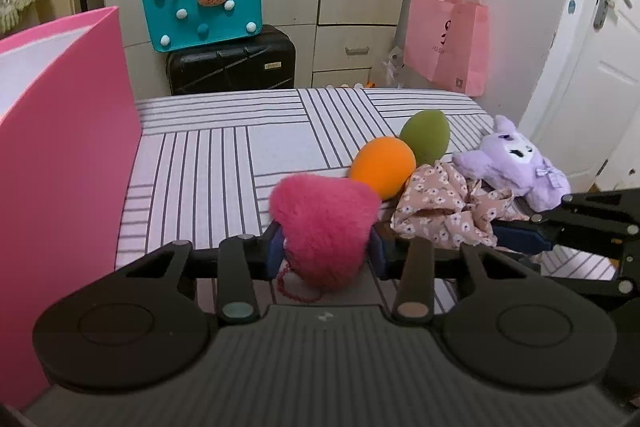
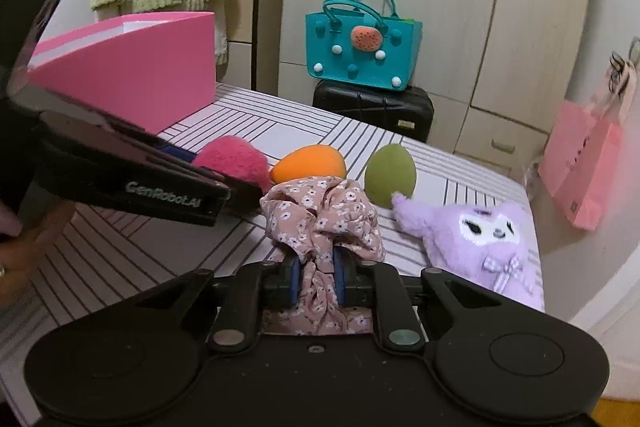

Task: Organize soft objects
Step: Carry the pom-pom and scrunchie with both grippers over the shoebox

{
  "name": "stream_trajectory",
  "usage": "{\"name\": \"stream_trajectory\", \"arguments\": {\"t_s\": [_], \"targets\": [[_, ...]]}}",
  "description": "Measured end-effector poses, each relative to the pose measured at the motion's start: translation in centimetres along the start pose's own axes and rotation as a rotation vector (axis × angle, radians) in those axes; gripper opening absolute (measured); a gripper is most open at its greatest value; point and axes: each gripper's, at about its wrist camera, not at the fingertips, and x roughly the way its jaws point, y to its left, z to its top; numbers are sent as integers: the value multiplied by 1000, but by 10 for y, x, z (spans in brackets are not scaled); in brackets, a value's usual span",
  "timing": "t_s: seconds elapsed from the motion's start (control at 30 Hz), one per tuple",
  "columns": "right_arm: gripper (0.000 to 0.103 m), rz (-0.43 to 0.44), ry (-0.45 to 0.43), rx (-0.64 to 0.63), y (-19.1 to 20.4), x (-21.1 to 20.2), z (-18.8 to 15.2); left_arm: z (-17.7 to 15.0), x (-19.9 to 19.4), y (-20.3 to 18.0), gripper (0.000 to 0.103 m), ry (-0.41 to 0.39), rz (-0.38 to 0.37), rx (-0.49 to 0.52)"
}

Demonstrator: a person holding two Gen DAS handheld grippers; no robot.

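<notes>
My left gripper point(image 1: 326, 247) is shut on a fluffy pink heart pompom point(image 1: 324, 227), held just above the striped bed; the pompom also shows in the right wrist view point(image 2: 234, 161). My right gripper point(image 2: 316, 281) is shut on a floral fabric scrunchie point(image 2: 324, 223), also seen in the left wrist view point(image 1: 444, 207). An orange egg-shaped sponge point(image 1: 384, 167) point(image 2: 310, 163), a green one point(image 1: 426, 137) point(image 2: 390, 173) and a purple plush toy point(image 1: 516, 163) point(image 2: 480, 239) lie on the bed. An open pink box point(image 1: 64, 131) point(image 2: 132, 67) stands at the left.
The striped bed sheet point(image 1: 224, 163) reaches to the far edge. Beyond it a teal felt bag point(image 1: 204, 7) sits on a black suitcase point(image 1: 232, 67). A pink paper bag point(image 1: 448, 39) hangs at the right, next to a white door point(image 1: 592, 75).
</notes>
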Motion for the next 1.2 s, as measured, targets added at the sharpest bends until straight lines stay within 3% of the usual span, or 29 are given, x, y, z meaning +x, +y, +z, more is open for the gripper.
{"name": "stream_trajectory", "arguments": {"t_s": [0.33, 0.63, 1.2], "targets": [[19, 26, 30, 138, 6, -19, -8, -11, -32, -5, 41, -11, -38, 15], [19, 116, 109, 200, 12, -44, -9, -19, -61, -2, 41, 52, -124, 40], [19, 260, 206, 117, 42, -113, 33, -12, -150, 4, 41, 121, -237, 196]]}}
